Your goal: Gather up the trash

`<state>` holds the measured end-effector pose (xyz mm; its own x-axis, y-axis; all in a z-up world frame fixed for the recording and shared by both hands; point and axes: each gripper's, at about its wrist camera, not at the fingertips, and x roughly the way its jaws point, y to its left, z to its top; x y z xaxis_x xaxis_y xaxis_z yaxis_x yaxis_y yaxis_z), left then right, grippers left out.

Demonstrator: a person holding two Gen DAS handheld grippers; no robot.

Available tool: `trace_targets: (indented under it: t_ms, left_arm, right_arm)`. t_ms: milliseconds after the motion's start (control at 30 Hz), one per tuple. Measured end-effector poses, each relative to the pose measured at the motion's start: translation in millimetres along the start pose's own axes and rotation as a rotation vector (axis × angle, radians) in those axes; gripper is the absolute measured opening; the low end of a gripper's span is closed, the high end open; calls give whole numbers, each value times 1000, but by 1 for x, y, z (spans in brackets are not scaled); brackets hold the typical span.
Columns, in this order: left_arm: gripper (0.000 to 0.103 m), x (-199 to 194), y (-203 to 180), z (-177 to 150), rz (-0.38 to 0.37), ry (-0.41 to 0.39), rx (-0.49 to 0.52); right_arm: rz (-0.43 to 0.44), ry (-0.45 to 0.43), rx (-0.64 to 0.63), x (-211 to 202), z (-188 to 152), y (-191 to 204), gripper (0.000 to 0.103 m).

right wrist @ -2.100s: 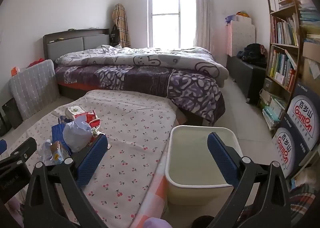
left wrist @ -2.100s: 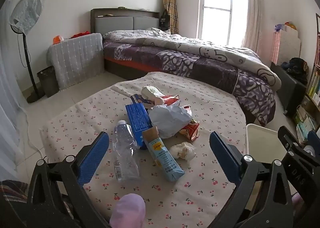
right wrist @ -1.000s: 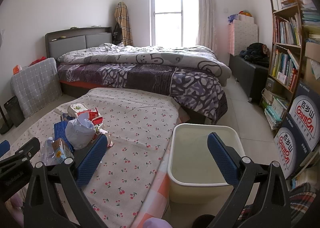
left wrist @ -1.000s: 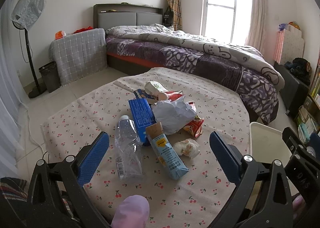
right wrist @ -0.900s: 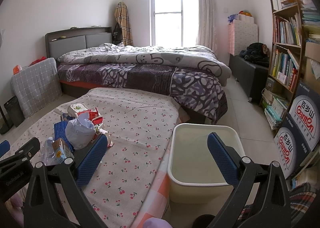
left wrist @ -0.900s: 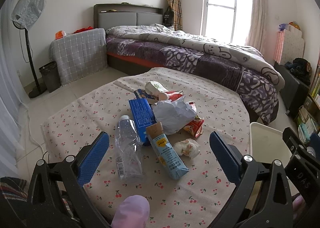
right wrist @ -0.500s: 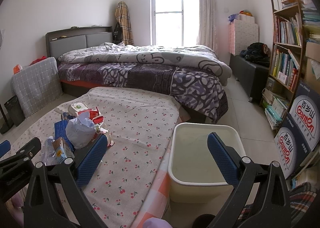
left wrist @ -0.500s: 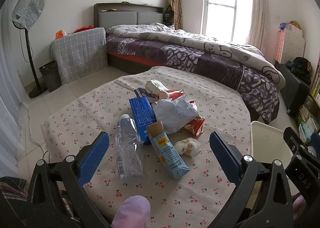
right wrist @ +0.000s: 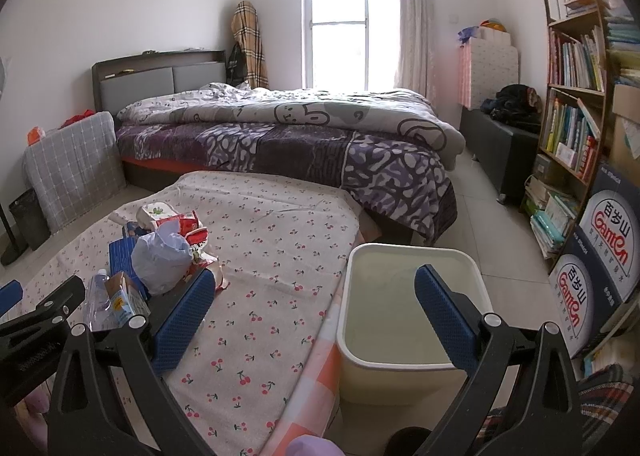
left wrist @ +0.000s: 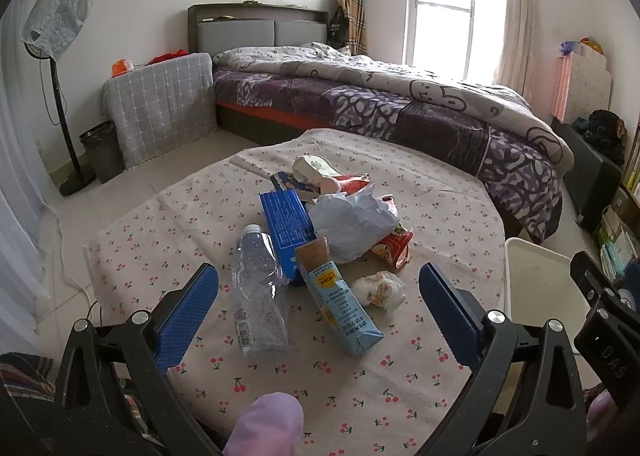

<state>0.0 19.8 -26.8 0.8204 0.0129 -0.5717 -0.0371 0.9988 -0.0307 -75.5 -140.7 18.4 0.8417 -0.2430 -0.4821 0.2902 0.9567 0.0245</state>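
Observation:
A pile of trash lies on the cherry-print table [left wrist: 440,224]: a clear plastic bottle [left wrist: 260,288], a light blue carton [left wrist: 340,300], a blue box [left wrist: 286,224], a white plastic bag [left wrist: 352,218], a crumpled tissue [left wrist: 380,290] and red snack wrappers [left wrist: 394,246]. My left gripper [left wrist: 318,304] is open and empty, hovering just short of the bottle and carton. My right gripper [right wrist: 314,314] is open and empty over the table edge, with the cream bin [right wrist: 416,312] to its right. The pile also shows in the right wrist view [right wrist: 160,256].
The bin stands on the floor against the table's right side [left wrist: 532,280]. A bed [right wrist: 300,136] lies behind the table. A bookshelf [right wrist: 576,96] and cartons [right wrist: 600,256] stand at the right. A fan [left wrist: 56,88] and a dark wastebasket [left wrist: 100,156] stand at the left.
Both grippers have drifted slightly; the views shift a little. Both stay open and empty, and the trash has not moved.

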Motion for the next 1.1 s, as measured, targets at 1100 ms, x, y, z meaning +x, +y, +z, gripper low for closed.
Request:
trace_targets:
  t_ms: [1100]
  left_arm:
    - [96,0,-1,0,10,16,4]
  right_arm:
    - [7,8,-1,1,-3,2,97]
